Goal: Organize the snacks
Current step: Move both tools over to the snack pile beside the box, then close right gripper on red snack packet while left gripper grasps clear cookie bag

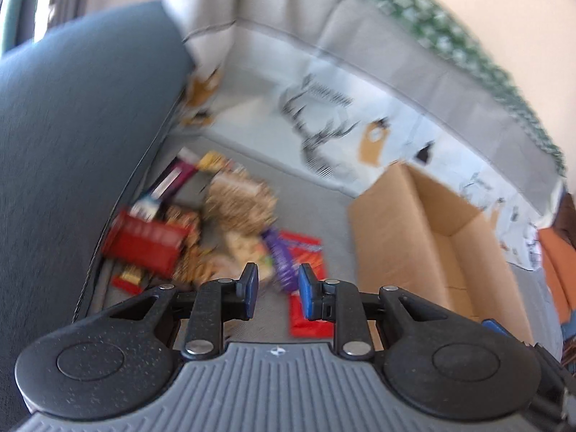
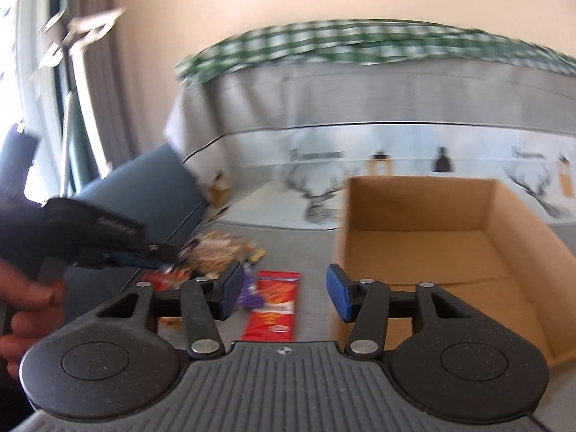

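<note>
A dark blue cushion (image 1: 72,126) leans beside a stag-printed cloth (image 2: 324,187) (green checked fabric (image 2: 324,41) on top).

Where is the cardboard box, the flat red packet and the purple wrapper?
cardboard box (image 2: 424,252): right wrist view, bare inside floor.
red packet (image 2: 275,302): right wrist view, middle of its face.
purple wrapper (image 1: 280,262): left wrist view, its middle.

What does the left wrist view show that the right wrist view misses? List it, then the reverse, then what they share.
Only the left wrist view: a red box at the pile's near-left edge and an orange cloth at far right.
Only the right wrist view: the person's hand holding the left gripper, plus the cardboard box's bare floor.
Both: the snack pile, red packet, purple wrapper, cardboard box and deer-print cloth.
</note>
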`<state>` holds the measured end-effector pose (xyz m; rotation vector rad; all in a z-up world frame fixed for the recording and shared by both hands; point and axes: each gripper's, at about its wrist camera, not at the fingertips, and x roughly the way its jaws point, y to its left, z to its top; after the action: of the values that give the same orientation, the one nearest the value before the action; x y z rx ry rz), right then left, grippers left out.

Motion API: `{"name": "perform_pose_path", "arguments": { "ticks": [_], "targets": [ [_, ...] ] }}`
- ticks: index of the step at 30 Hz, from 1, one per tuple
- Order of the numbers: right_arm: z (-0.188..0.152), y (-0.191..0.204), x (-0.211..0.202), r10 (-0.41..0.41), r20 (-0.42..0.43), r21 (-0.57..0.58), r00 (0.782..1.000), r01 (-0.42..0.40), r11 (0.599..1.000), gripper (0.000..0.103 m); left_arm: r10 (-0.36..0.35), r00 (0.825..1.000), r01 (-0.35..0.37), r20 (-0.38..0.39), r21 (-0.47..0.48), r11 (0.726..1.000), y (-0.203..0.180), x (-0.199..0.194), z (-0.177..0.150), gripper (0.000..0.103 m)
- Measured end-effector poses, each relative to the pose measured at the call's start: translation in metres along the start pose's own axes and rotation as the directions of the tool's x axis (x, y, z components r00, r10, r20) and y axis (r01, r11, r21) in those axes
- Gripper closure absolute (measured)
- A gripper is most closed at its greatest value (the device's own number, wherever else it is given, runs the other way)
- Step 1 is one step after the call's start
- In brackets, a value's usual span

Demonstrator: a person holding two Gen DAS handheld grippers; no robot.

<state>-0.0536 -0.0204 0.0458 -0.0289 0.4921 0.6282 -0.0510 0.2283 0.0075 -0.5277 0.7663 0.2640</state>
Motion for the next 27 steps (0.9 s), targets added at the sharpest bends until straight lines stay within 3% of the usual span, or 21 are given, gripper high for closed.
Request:
{"name": "perform_pose_path", "arguments": {
  "ticks": [4, 7, 12, 17, 24, 27],
  "targets": [
    [-0.005, 0.026, 0.039, 0.010, -0.082, -0.053, 0.997, -0.015, 0.998, 0.042, 0.077, 0.996, -0.078, -0.046, -0.038, 0.996, 0.018, 0.015, -0.002, 0.068],
    [-0.011, 0.038, 0.068, 0.000, -0.141, -0.059, 0.990, -0.009, 0.998, 0.032, 0.077, 0.994, -0.082, -0.073, -0.071, 0.994, 0.028, 0.022, -0.003, 0.059],
    [-0.019, 0.042, 0.114, -0.061, -0.209, -0.072, 0.976, 0.047, 0.996, 0.023, 0.084, 0.990, -0.093, -0.112, -0.069, 0.993, 0.027, 0.035, -0.003, 0.047],
    [-0.033, 0.038, 0.158, -0.114, -0.291, -0.087, 0.950, 0.092, 0.992, 0.022, 0.105, 0.983, -0.112, -0.150, -0.038, 0.993, 0.022, 0.049, -0.006, 0.043],
    [-0.051, 0.040, 0.188, -0.167, -0.347, -0.129, 0.923, 0.130, 0.983, 0.021, 0.119, 0.978, -0.121, -0.171, -0.001, 0.993, 0.017, 0.062, -0.009, 0.043],
    [-0.054, 0.036, 0.192, -0.173, -0.363, -0.113, 0.916, 0.141, 0.983, 0.031, 0.125, 0.977, -0.125, -0.175, 0.013, 0.992, 0.015, 0.065, -0.009, 0.043]
  ]
}}
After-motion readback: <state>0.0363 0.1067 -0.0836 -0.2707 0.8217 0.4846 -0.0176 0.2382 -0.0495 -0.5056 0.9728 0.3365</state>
